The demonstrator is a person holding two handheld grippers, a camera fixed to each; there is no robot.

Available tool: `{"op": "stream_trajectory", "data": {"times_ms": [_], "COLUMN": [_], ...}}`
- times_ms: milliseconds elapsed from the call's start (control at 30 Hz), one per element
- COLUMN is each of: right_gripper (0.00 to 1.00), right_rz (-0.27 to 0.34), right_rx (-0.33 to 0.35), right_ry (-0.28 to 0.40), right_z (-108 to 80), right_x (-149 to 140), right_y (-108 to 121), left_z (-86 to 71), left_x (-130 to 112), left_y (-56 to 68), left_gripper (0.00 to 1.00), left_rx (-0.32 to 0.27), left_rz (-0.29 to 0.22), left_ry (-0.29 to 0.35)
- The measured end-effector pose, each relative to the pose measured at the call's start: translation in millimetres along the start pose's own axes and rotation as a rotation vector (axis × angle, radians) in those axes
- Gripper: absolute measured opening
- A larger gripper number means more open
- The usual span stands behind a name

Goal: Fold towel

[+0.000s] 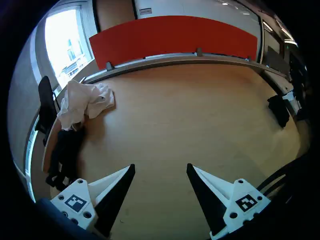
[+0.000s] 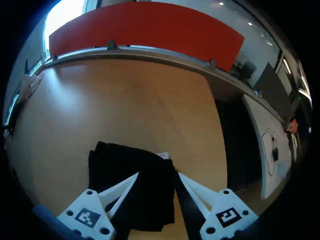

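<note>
Fingers of our left gripper stand wide apart above the wooden table, holding nothing. Our right gripper, set narrower, straddles the folded black towel lying flat on the table; we cannot tell whether both fingers press it. A crumpled white cloth sits near the red partition.

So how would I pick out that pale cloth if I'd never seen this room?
Start at the long wooden table with the red screen along its far edge. Follow that edge towards the bright window, to the table's corner. The cloth lies there in a crumpled heap. It is the one pale thing, and dark fabric hangs off the edge beside it.
</note>
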State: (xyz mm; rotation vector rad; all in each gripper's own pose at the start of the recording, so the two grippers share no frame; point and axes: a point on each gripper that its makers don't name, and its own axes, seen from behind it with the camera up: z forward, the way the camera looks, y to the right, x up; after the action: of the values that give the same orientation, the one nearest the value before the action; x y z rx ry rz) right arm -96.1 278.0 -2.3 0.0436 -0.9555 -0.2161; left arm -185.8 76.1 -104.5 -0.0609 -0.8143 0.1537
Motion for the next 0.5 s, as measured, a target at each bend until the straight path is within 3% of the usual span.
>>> {"op": "stream_trajectory", "data": {"times_ms": [167, 367, 500], "right_gripper": [0.71, 0.99, 1.0], "right_rz": [-0.011, -0.001, 0.005], "right_rx": [-0.003, -0.011, -0.012], "right_ry": [-0.001, 0.011, 0.018], "right_z": [-0.9, -2.7, -4.4], "right_x": [-0.5, 2.6, 3.3], "right_y": [-1.0, 0.3, 0.2], "left_z": [-0.2, -1.5, -1.9], "left_x": [-0.8, -0.1, -0.9], "left_y": [-0.6, -0.6, -0.8], "left_gripper": [0.96, 0.96, 0.96], "left_rx": [0.001, 0.001, 0.0], "left_rz": [-0.005, -0.006, -0.008], "left_ry": [0.0, 0.005, 0.006]}}
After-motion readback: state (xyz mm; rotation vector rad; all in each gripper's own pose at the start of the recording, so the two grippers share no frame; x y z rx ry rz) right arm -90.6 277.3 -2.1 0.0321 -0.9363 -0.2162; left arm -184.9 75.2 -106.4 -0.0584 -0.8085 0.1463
